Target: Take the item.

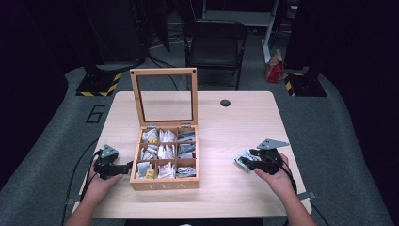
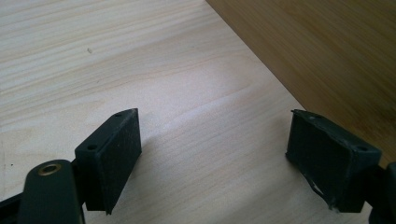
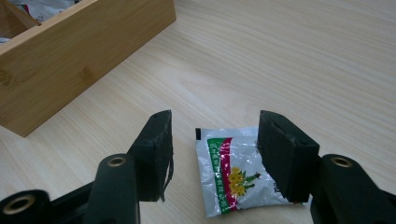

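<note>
A wooden tea box [image 1: 164, 183] stands open mid-table, its glass lid [image 1: 163, 72] upright and its compartments holding several sachets. Just left of the box, my left gripper [image 1: 126, 166] rests low over the table. Its jaws [image 2: 214, 114] are open with bare wood between them, and the box wall [image 2: 327, 51] lies beside the right one. To the right of the box, my right gripper [image 1: 245, 162] is open over a silver tea sachet [image 3: 231, 175] with a red-green stripe and yellow flowers. The sachet [image 1: 243, 157] lies flat on the table between the pads, which do not press on it.
The box's corner [image 3: 70, 60] is up and to the left of the right gripper. A black round grommet [image 1: 225, 102] sits at the table's far side. A black chair [image 1: 214, 42] stands behind the table and a red bag [image 1: 274, 68] is on the floor.
</note>
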Available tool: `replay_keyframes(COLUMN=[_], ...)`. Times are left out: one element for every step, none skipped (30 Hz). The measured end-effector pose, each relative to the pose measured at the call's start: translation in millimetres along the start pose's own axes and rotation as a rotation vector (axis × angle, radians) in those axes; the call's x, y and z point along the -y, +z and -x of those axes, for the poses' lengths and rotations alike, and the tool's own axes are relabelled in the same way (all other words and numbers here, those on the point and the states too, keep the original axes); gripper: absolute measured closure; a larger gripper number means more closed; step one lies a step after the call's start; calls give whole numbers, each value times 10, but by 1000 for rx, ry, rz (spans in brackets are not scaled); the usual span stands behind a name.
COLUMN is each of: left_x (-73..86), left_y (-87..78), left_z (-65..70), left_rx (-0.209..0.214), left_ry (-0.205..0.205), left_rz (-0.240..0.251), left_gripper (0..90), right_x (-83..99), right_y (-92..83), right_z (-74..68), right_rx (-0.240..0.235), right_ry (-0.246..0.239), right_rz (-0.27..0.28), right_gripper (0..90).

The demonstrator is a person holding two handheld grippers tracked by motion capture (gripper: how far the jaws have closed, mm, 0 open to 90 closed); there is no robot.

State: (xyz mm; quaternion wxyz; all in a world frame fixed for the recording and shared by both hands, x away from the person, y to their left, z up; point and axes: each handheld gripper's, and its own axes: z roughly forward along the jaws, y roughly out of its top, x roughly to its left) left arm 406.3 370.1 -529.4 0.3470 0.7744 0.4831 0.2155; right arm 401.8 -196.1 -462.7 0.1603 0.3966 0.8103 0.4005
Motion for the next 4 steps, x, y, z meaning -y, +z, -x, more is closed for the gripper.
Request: replay_keyframes(left_x=[0, 0, 0, 0], left_y=[-1, -1, -1, -1], left_z=[-1, -1, -1, -1], left_rx=[0, 0, 0, 0], left_ry=[1, 1, 1, 1], left_rz=[-1, -1, -1, -1], left_gripper=[173, 174, 174, 174], right_x=[-1, -1, 3, 9], right_y=[-1, 5, 7, 14], right_z=[-16, -24, -36, -47], right_rx=[1, 1, 2, 3], right_ry=[-4, -15, -21, -24], right_rz=[-5, -1, -3, 1], right_gripper=[448, 441, 438, 438])
